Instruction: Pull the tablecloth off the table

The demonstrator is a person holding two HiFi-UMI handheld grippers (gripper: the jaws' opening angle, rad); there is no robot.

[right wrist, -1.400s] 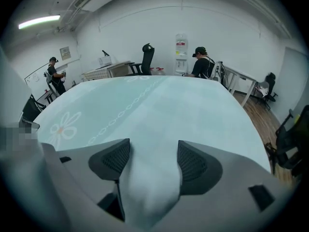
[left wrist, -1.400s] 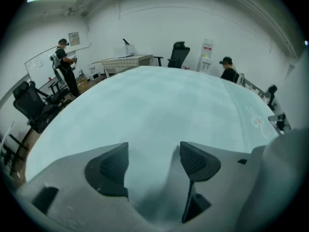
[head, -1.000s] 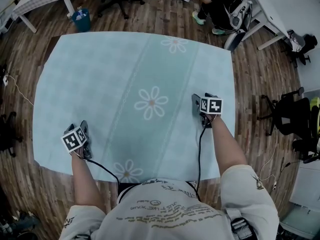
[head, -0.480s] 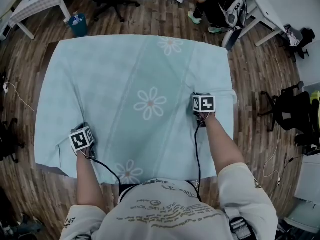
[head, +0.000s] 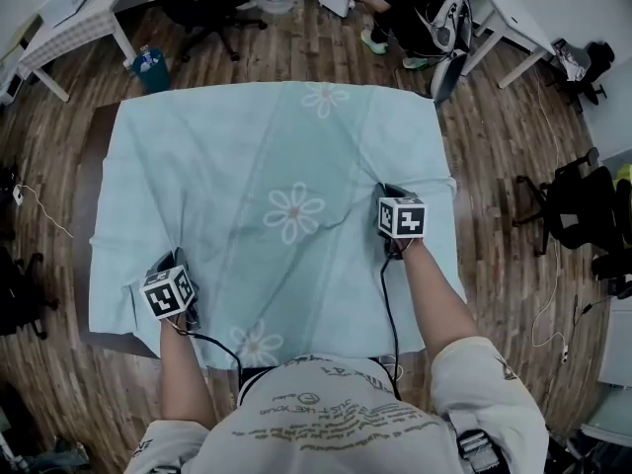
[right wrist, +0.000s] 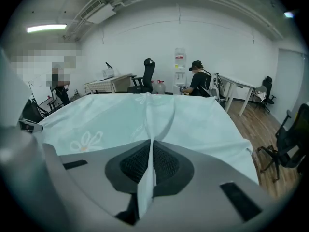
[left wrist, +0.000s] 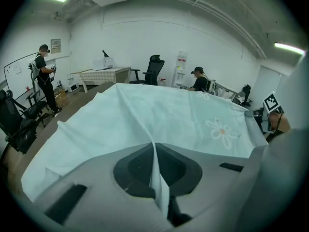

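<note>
On the table [head: 91, 215] in front of me the cloth [head: 276, 156] lies spread, pale teal with white daisies. It covers nearly the whole top; a dark strip of table shows bare along the left side and at the near left corner. My left gripper [left wrist: 154, 148] is closed on a pinched-up fold of cloth close to that near left corner, the fabric squeezed thin between the pads. My right gripper [right wrist: 150, 146] is clamped the same way on a fold near the right edge. The cloth rises like a small tent to each pair of jaws, and creases run from both pinches toward the far side.

Around the table is wood floor [head: 494, 156]. A blue bin [head: 148, 69] stands beyond the far left corner. A person [head: 410, 13] in dark clothes sits past the far right corner beside a white desk [head: 509, 13], and a black chair [head: 558, 215] stands off to my right.
</note>
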